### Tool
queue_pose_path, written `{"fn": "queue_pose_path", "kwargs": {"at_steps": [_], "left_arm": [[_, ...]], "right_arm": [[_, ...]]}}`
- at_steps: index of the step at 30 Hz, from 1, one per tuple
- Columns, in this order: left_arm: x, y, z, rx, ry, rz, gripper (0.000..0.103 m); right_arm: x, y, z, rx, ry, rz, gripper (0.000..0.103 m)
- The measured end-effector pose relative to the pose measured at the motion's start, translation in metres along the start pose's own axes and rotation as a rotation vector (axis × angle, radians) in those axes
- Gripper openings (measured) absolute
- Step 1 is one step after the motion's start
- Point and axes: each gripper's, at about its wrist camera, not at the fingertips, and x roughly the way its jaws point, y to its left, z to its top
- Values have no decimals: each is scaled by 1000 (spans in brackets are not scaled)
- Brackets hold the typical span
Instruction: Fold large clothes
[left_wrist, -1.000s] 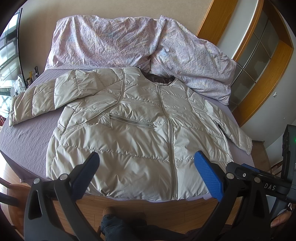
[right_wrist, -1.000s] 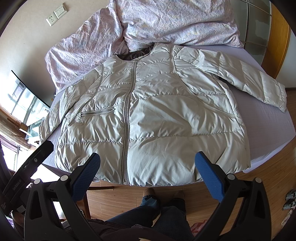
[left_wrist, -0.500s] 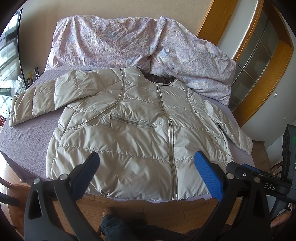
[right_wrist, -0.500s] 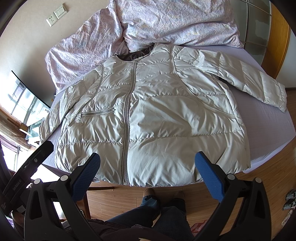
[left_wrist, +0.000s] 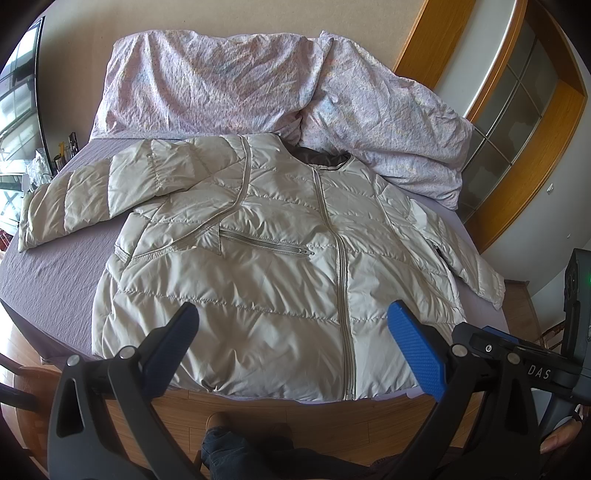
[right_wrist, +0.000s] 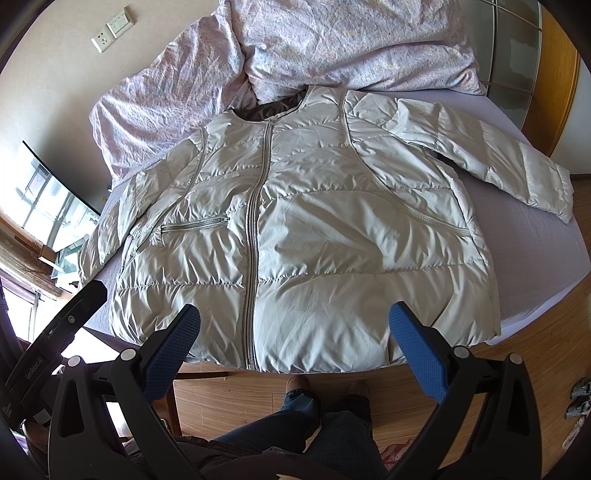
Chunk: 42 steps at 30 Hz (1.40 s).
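— Two grippers, and neither holds anything: the left gripper (left_wrist: 291, 347) and the right gripper (right_wrist: 293, 347) both hover with jaws spread wide above the foot of the bed (left_wrist: 48, 266).

— And the jacket (left_wrist: 280, 266)?

— Flat on the bed, zipped, front up, hem toward the person, collar toward the pillows (left_wrist: 229, 77). Its zip (right_wrist: 255, 229) runs straight away from both tools.

— Which sleeve goes first?

— My guess: either. The left sleeve (left_wrist: 92, 199) lies nearer the left tool, the right sleeve (right_wrist: 487, 158) nearer the right.
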Motion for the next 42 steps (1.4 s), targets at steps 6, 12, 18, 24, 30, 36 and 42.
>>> {"fn": "queue_pose_path", "kwargs": {"at_steps": [6, 12, 18, 24, 30, 36, 42], "left_arm": [[0, 0, 0, 0, 0, 0, 101], [0, 0, 0, 0, 1, 0, 101], [0, 0, 0, 0, 1, 0, 101], [0, 0, 0, 0, 1, 1, 101], [0, 0, 0, 0, 1, 1, 101], [0, 0, 0, 0, 2, 1, 101], [0, 0, 0, -1, 3, 3, 101]], "right_arm": [[0, 0, 1, 0, 0, 0, 102], [1, 0, 1, 0, 0, 0, 102], [1, -1, 2, 1, 1, 1, 102], [2, -1, 2, 0, 1, 1, 102], [3, 0, 3, 0, 1, 1, 102], [4, -1, 5, 0, 2, 1, 102], [7, -4, 8, 4, 5, 0, 102]]}}
